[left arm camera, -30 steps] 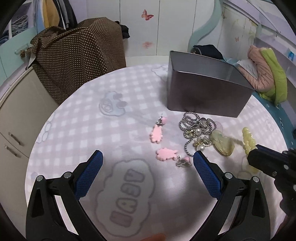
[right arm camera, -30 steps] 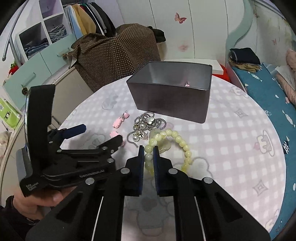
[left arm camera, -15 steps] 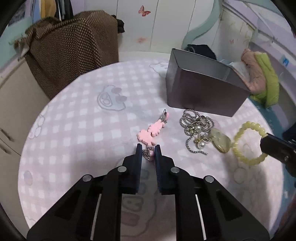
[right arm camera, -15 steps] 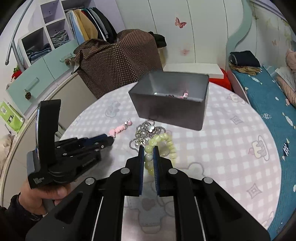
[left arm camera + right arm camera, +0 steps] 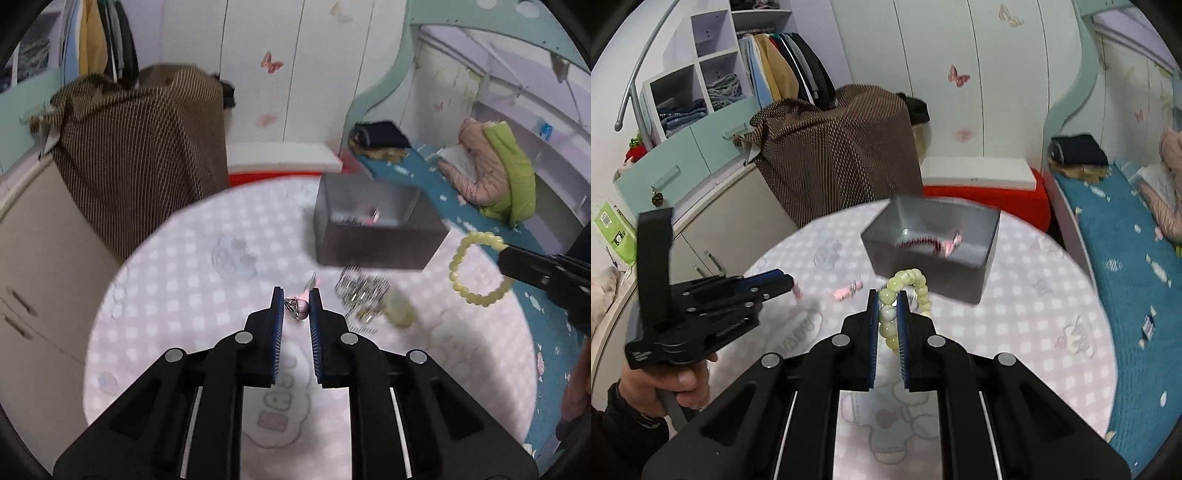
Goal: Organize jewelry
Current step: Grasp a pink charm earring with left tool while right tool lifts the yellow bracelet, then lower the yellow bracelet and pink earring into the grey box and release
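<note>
I am pinching what looks like a pink earring (image 5: 295,306) in my left gripper (image 5: 296,303), my right gripper (image 5: 887,308) clamping the bead bracelet (image 5: 905,291), both bound for the grey box (image 5: 988,269).

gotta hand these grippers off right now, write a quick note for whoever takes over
Left gripper: shut on a pink earring, off the table.
Right gripper: shut on the yellow-green bead bracelet, also in the air.
Grey box: at the far side of the table, with a red-beaded piece inside.
Left on the cloth: another pink earring, the silver chain pile, a pale green pendant.
Next: probably drop both held pieces into the box, then fetch the rest.
</note>
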{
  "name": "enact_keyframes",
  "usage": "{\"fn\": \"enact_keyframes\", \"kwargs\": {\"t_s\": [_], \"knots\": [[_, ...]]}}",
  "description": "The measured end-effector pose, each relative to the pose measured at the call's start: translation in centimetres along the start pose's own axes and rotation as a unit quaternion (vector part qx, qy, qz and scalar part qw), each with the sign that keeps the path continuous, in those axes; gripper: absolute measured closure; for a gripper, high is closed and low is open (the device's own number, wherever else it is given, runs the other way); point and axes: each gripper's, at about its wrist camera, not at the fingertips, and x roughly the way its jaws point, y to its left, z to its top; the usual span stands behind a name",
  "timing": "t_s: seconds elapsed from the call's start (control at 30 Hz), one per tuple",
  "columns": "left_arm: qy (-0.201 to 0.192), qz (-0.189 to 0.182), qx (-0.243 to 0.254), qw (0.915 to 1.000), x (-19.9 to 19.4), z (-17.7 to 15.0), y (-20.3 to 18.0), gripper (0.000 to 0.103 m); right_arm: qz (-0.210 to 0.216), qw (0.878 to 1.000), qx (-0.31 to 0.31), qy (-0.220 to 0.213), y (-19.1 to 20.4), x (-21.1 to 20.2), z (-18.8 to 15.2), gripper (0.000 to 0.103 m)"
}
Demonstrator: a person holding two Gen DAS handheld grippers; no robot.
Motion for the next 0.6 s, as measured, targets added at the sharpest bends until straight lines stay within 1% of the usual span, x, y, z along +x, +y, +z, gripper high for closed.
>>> {"fn": "enact_keyframes", "kwargs": {"t_s": [0.13,0.27,0.33,0.4,0.47,0.5,0.6], "knots": [[-0.035,-0.011,0.016,0.9992,-2.2,2.8,-0.8,0.089,0.000,1.000,-0.016,-0.025,0.2,-1.1,2.3,0.095],[-0.072,-0.028,0.032,0.9965,-4.1,6.5,-1.9,0.089,-0.004,0.998,-0.036,-0.053,0.4,-1.8,5.3,0.095],[-0.084,-0.042,0.037,0.9949,-4.5,8.5,-2.5,0.089,-0.004,0.997,-0.041,-0.063,0.3,-2.0,7.0,0.095],[-0.090,-0.050,0.040,0.9939,-4.5,9.9,-2.9,0.089,0.002,0.997,-0.042,-0.068,0.0,-1.8,8.1,0.095],[-0.087,-0.061,0.038,0.9936,-3.7,11.3,-3.3,0.089,-0.001,0.997,-0.047,-0.066,-0.2,-1.2,9.1,0.095],[-0.086,-0.061,0.042,0.9936,-3.4,11.9,-3.6,0.089,-0.001,0.997,-0.048,-0.065,-0.4,-1.0,9.3,0.095],[-0.076,-0.065,0.048,0.9939,-1.7,13.5,-4.5,0.089,0.001,0.998,-0.043,-0.049,-1.2,0.4,10.0,0.095]]}}
